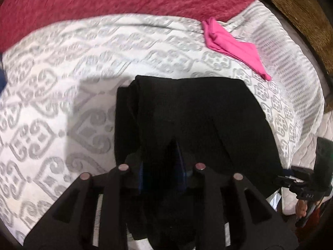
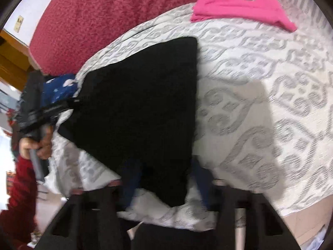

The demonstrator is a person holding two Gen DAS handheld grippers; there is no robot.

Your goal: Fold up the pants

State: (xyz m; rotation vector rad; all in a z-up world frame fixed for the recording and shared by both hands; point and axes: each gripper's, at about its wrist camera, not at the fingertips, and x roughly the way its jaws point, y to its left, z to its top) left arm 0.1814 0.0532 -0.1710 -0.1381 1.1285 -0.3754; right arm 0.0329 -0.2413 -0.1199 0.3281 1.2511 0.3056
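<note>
Both jaws astride black pants (image 2: 141, 108)

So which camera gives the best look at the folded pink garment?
The right wrist view: the folded pink garment lies larger and unobstructed on the patterned bedspread. The left wrist view shows it smaller, near the bed's far edge.

Patterned bedspread (image 1: 62, 104); black pants (image 1: 187, 112); pink cloth (image 1: 231, 45)

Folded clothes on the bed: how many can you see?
2. The folded black pants lie near the bed's front edge, at both grippers. A folded pink garment lies farther back, near the red blanket. A blue starry fabric is mostly hidden.
</note>
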